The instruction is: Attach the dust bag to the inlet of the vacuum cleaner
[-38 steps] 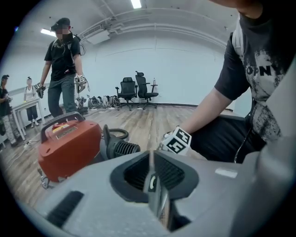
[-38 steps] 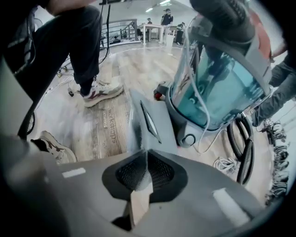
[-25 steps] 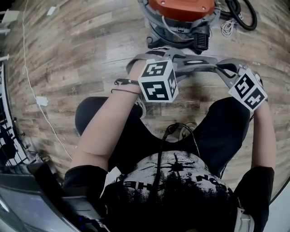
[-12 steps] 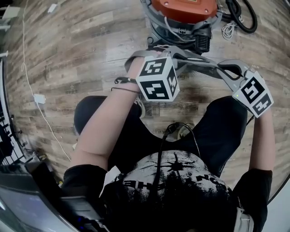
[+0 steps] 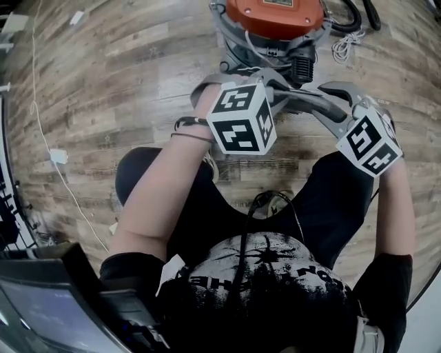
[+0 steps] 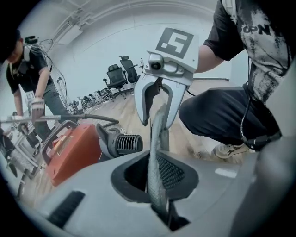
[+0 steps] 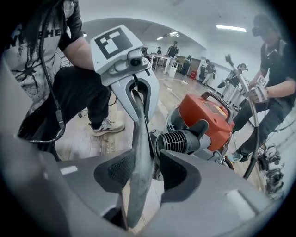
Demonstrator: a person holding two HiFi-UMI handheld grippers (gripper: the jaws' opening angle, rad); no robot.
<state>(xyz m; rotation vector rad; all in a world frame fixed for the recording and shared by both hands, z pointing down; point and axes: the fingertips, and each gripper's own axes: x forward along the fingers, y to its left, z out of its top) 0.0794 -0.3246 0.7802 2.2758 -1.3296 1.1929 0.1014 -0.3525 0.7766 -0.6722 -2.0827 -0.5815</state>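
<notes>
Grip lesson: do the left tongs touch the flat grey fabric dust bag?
Touching. Left gripper view: left tongs, having just closed, pinch the dust bag between them.

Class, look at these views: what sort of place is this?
Probably an open office or lab: a row of office chairs, ceiling strip lights, other people standing on wood-look flooring.

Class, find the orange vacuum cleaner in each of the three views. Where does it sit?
Head view: vacuum cleaner at top centre.
Left gripper view: lower left.
Right gripper view: right of centre.
Shared landmark: its black ribbed part.
</notes>
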